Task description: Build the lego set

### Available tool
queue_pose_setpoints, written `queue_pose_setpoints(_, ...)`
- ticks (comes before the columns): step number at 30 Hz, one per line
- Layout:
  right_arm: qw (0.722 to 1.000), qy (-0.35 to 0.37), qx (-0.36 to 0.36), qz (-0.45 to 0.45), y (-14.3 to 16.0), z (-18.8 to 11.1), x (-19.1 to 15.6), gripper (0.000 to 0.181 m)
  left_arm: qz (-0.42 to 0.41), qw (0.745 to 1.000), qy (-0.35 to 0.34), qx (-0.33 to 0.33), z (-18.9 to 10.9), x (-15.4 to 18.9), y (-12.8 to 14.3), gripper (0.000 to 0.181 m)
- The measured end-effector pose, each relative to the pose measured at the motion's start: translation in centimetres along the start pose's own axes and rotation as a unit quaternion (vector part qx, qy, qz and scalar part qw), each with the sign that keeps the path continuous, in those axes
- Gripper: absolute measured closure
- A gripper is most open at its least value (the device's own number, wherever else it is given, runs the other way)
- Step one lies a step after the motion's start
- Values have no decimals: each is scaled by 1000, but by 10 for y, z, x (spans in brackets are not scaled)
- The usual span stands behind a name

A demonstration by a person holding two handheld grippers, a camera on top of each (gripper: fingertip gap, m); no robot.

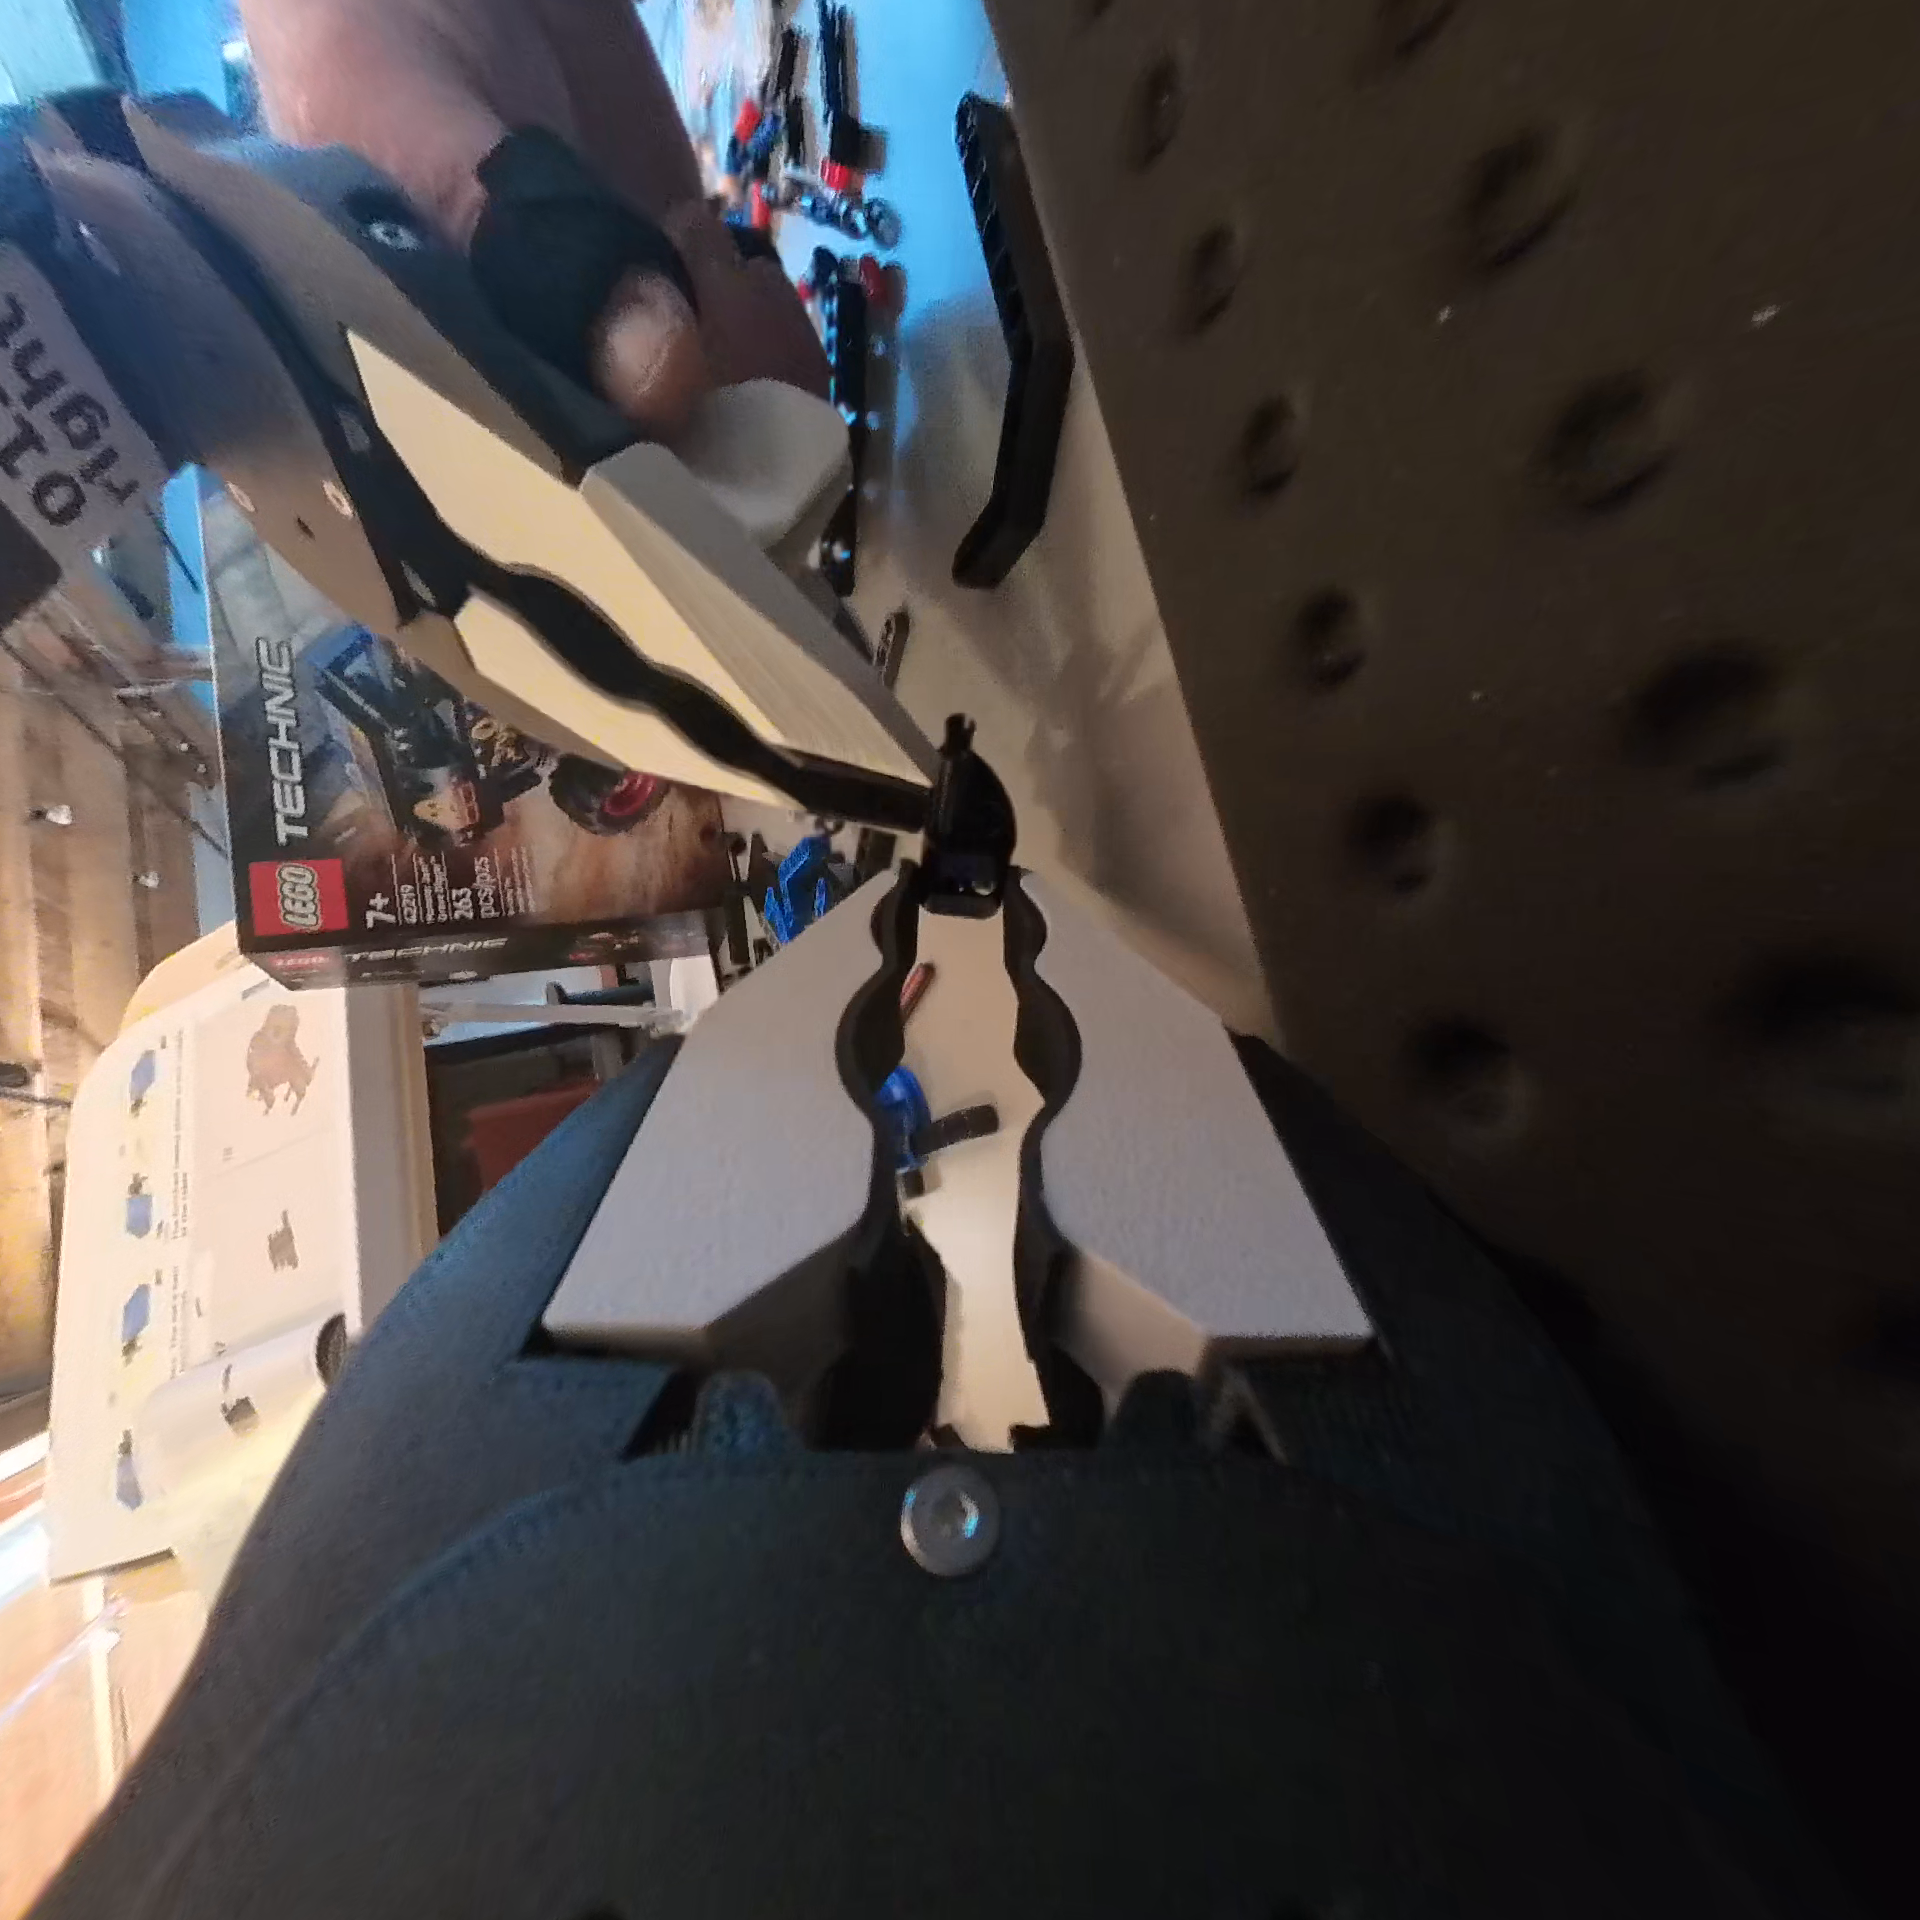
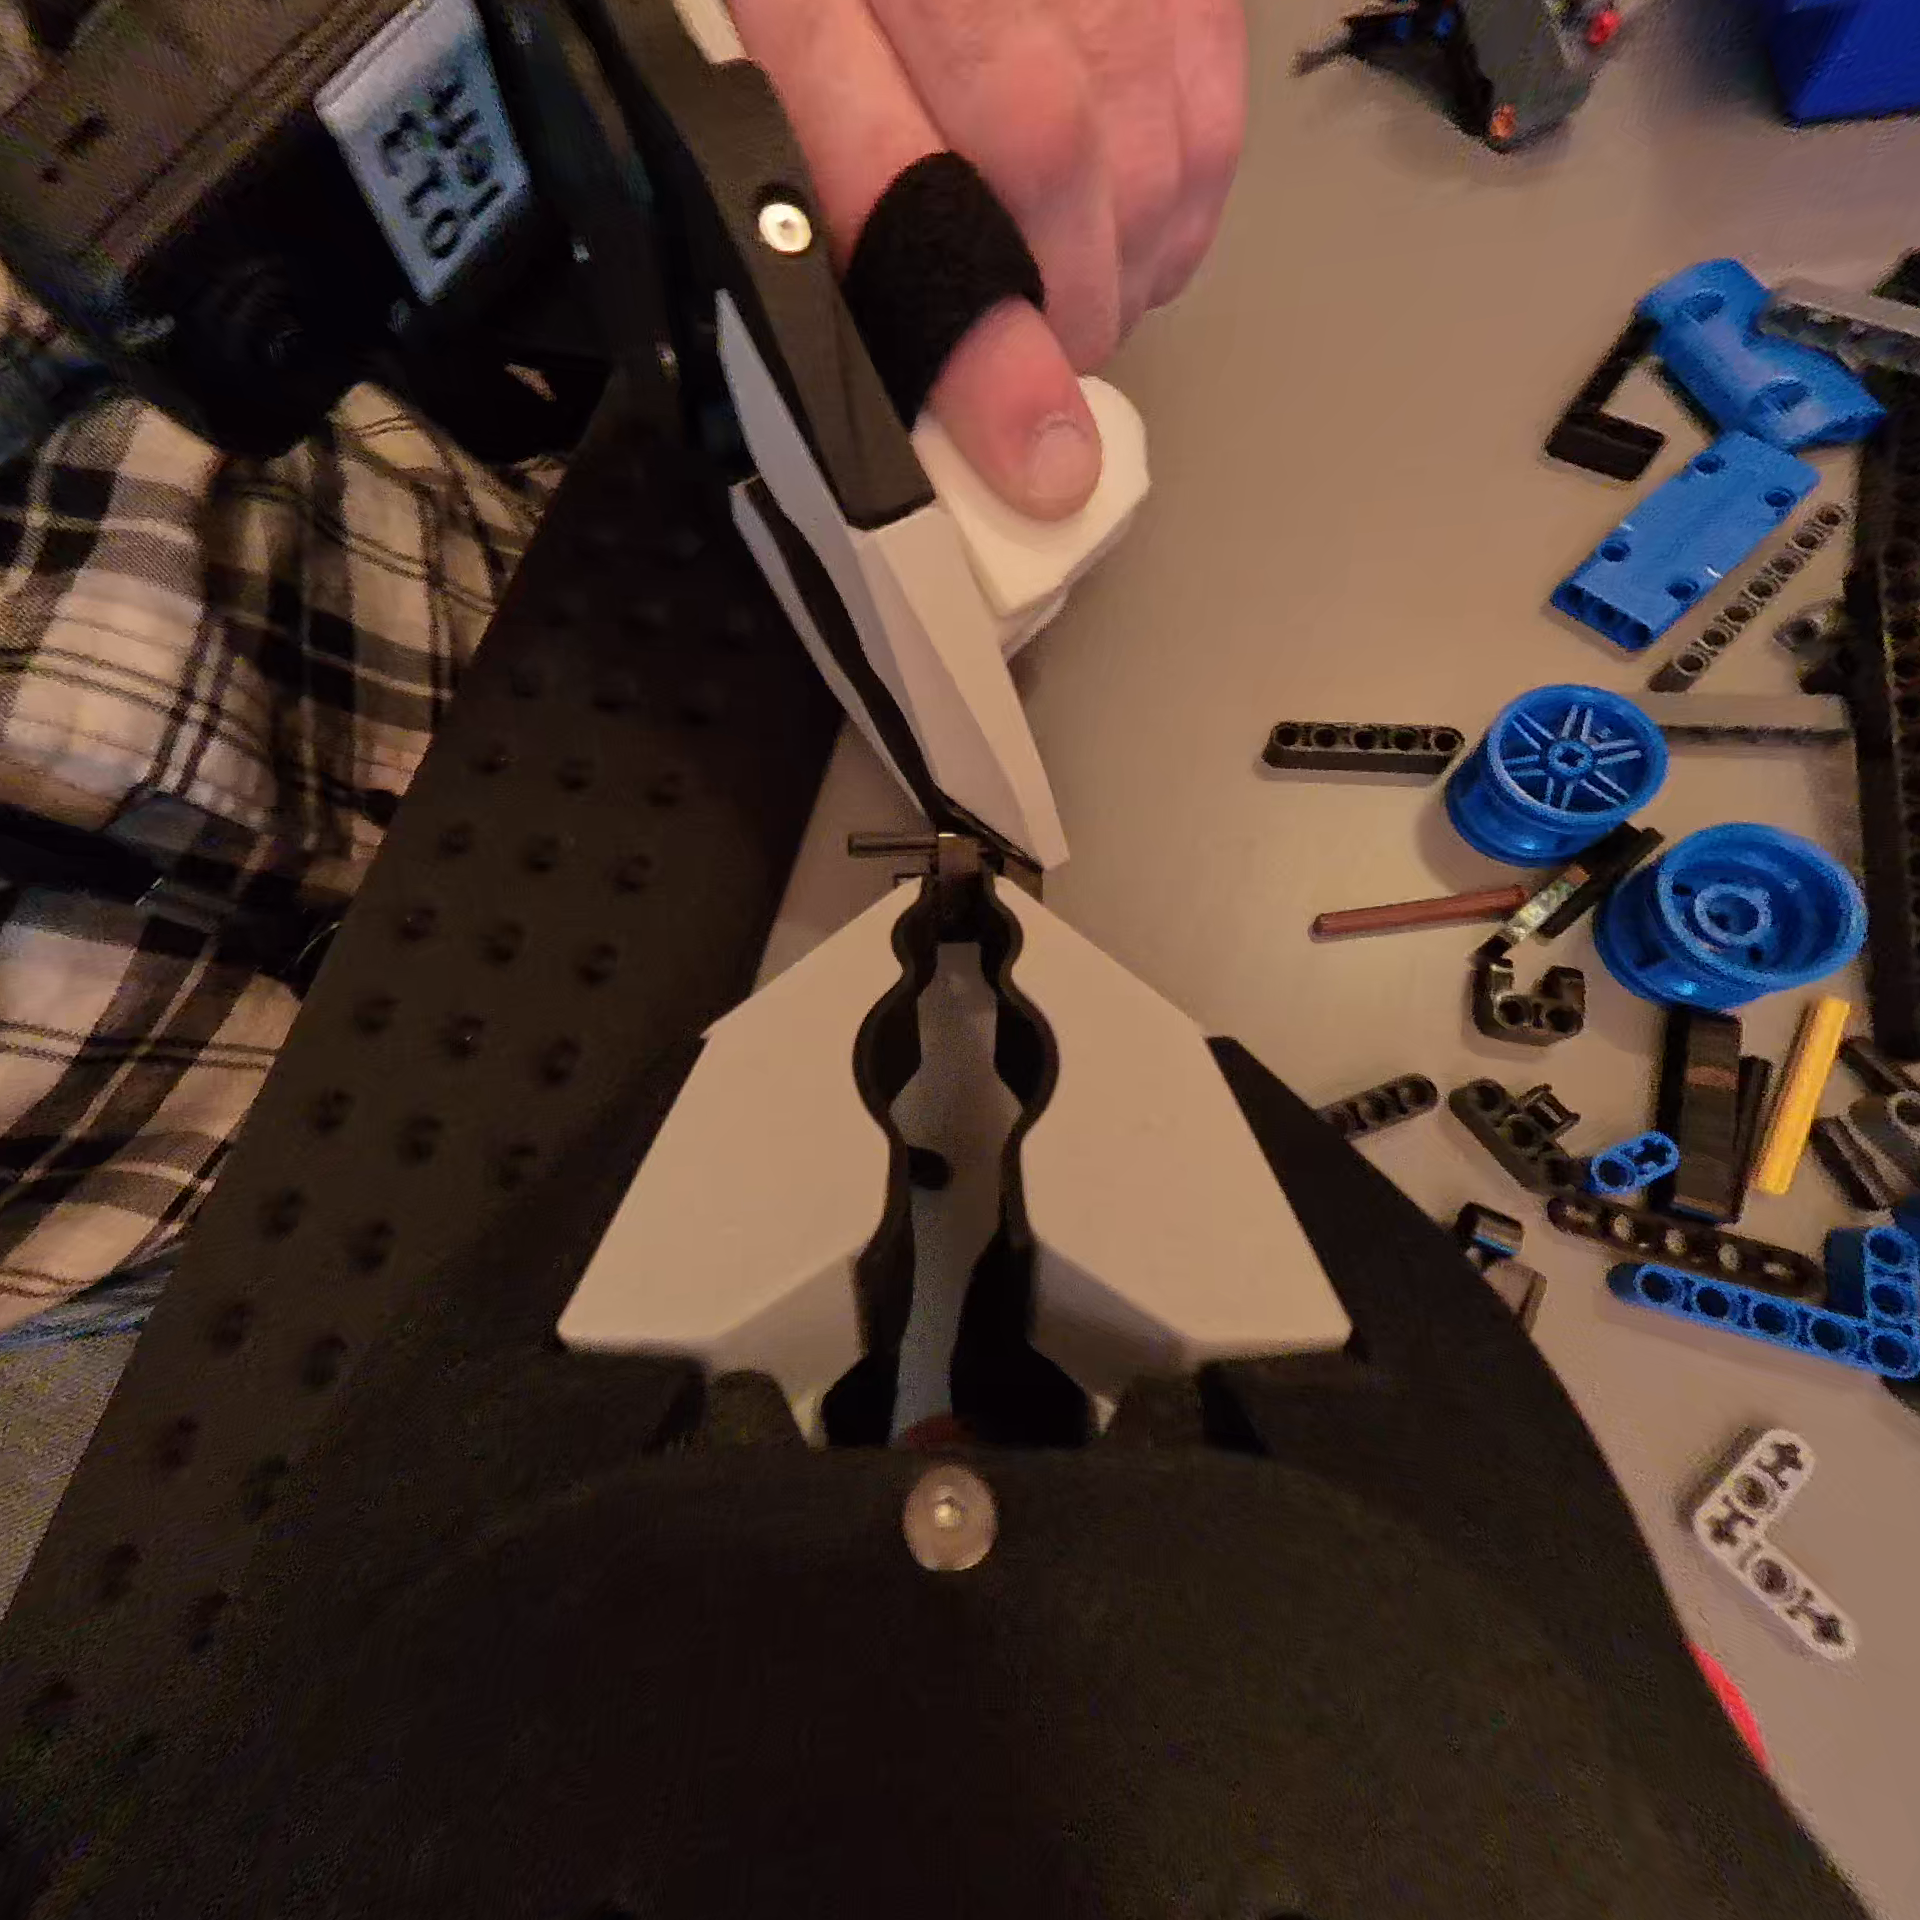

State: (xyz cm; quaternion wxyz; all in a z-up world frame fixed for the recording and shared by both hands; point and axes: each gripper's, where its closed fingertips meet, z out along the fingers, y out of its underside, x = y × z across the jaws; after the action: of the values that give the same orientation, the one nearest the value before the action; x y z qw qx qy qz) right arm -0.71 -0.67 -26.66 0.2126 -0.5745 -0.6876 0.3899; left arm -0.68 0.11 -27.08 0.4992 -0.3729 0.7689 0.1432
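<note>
My left gripper (image 1: 961, 891) is shut on a small black Lego piece (image 1: 968, 844) at its fingertips. My right gripper (image 1: 925, 795) comes in from the upper left, shut on the same small black cluster from above. In the right wrist view my right gripper (image 2: 961, 902) is shut on the black piece (image 2: 956, 864), which has a thin pin sticking out to the left. The left gripper (image 2: 1013, 844) reaches down from above, its tips touching the piece. I cannot tell whether the cluster is one part or two joined parts. A hand (image 2: 1039, 208) holds the left gripper.
Loose parts lie on the grey table (image 2: 1299, 540) at the right: two blue wheels (image 2: 1553, 769), a blue panel (image 2: 1683, 540), a brown axle (image 2: 1418, 916), a yellow beam (image 2: 1803, 1091), black beams, a grey L-piece (image 2: 1766, 1538). The set box (image 1: 457, 831) and instruction booklet (image 1: 208, 1247) stand beyond. A black perforated panel (image 2: 468, 935) is close by.
</note>
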Motion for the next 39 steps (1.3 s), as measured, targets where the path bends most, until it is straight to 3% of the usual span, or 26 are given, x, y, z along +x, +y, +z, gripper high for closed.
queue_pose_setpoints(4, 1000, 1, 5, 5, -1, -1, 1, 175, 3, 1000, -2, 14, -4, -1, -3, 167)
queue_pose_setpoints(6, 1000, 15, 0, 5, 0, -1, 6, 155, 18, 1000, -6, 18, -5, 0, -5, 167)
queue_pose_setpoints(7, 1000, 9, 4, 4, -1, 0, 5, 153, 24, 999, -6, 20, -6, 0, -6, 167)
queue_pose_setpoints(12, 999, -34, 1, 14, 1, 1, -4, 163, 54, 998, -15, 28, -7, 0, -10, 168)
queue_pose_setpoints(23, 1000, -20, -22, -5, 8, 4, -4, 167, 33, 999, 2, 29, -4, 3, -6, 167)
queue_pose_setpoints(27, 1000, -3, -16, -6, 7, 2, 1, 167, -13, 1000, 12, 20, -3, 2, 2, 166)
queue_pose_setpoints(31, 1000, 21, -21, -10, 10, 2, 8, 166, -117, 991, 65, 13, -6, 5, 16, 161)
queue_pose_setpoints(34, 999, 33, -20, -15, 10, 1, 11, 166, -224, 966, 119, 58, -8, 7, 2, 153)
queue_pose_setpoints(36, 999, 34, -23, -19, 10, 3, 11, 166, -250, 958, 133, 50, -2, 8, 3, 149)
queue_pose_setpoints(39, 998, 39, -29, -26, 11, 4, 10, 166, -277, 950, 144, 30, 7, 13, 11, 161)
